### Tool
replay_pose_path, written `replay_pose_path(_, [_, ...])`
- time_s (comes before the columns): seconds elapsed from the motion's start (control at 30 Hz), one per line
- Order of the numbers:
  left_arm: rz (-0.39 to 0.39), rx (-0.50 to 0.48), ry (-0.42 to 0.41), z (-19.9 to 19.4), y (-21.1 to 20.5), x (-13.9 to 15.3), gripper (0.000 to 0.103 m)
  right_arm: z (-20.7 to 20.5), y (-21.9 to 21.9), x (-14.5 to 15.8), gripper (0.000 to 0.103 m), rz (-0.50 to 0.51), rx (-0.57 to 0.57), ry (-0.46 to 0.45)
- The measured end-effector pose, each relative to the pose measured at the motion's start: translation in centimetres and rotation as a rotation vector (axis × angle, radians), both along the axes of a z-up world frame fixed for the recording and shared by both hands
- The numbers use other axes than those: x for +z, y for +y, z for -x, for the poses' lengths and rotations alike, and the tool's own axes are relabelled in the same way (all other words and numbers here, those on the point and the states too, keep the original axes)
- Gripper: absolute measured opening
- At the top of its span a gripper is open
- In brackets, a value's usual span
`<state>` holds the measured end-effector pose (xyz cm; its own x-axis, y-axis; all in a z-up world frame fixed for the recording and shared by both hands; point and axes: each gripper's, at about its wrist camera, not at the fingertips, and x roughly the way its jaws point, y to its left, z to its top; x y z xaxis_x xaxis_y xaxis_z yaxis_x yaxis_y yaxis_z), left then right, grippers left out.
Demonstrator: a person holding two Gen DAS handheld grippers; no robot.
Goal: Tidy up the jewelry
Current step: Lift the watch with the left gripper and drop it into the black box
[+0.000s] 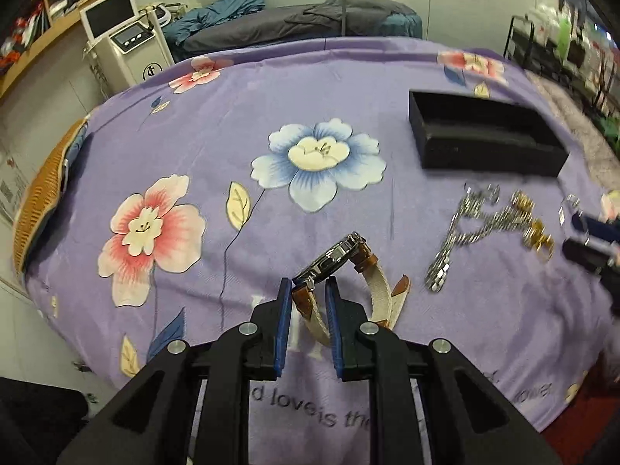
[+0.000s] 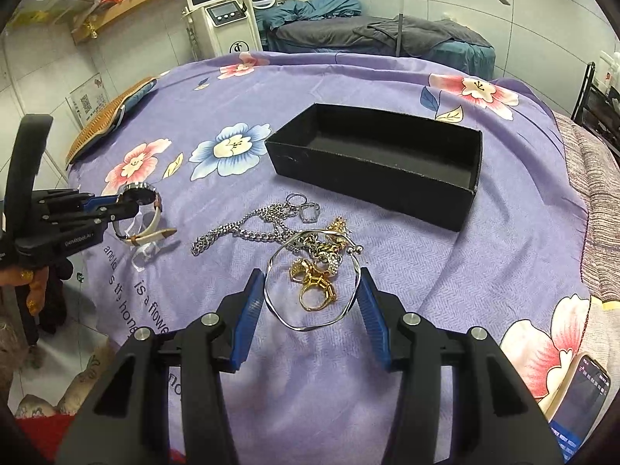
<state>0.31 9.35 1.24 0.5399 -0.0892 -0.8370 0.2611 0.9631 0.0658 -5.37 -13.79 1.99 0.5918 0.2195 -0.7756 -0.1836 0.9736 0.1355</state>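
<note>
My left claw [image 1: 308, 290] is clenched on the cream-and-brown strap of the steel-cased wristwatch [image 1: 341, 259], holding it just above the purple floral bedspread [image 1: 193, 135]. My right claw [image 2: 312, 286] is spread wide, its blue pads flanking the thin silver bangle [image 2: 310, 283] on the jewelry pile, near the open black rectangular box [image 2: 372, 162].

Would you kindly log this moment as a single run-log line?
left gripper: shut on watch strap | right gripper: open, straddling silver bangle | black box: empty | chain, gold rings: on bedspread
</note>
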Motion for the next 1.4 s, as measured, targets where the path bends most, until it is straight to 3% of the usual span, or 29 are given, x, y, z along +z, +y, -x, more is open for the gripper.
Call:
replay_pose_path(0.37, [0.205, -0.091, -0.074, -4.2, -7.1, 2.9, 0.017, -2.9, -2.3, 2.8, 0.049, -0.009, -0.078, -0.059])
replay_pose_path(0.67, [0.223, -0.087, -0.097, -8.1, -10.7, 2.9, 0.017, -7.0, -5.2, 3.5, 0.049, -0.073, -0.219, -0.098])
replay_pose_path(1.0, [0.198, -0.120, -0.100, -9.8, -13.4, 2.0, 0.018, -9.5, -5.4, 1.6, 0.050, -0.026, -0.262, -0.089])
replay_pose_path(1.1, [0.198, -0.123, -0.115, -9.7, -13.5, 1.9, 0.024, -9.4, -5.6, 1.3, 0.052, -0.028, -0.265, -0.083])
replay_pose_path(1.17, [0.190, -0.125, -0.129, -9.6, -13.6, 2.0, 0.024, -9.6, -5.6, 1.2, 0.070, -0.025, -0.271, -0.077])
replay_pose_path(1.27, [0.170, -0.134, -0.170, -9.0, -13.5, 2.8, 0.031, -9.2, -5.7, 1.8, 0.073, -0.022, -0.289, -0.112])
replay_pose_path(1.33, [0.162, -0.124, -0.208, -8.6, -13.2, 3.4, 0.055, -8.9, -5.8, 2.3, 0.073, -0.013, -0.296, -0.129])
replay_pose_path(1.4, [0.156, -0.098, -0.232, -8.3, -12.5, 3.7, 0.066, -8.8, -6.1, 2.5, 0.073, -0.021, -0.304, -0.132])
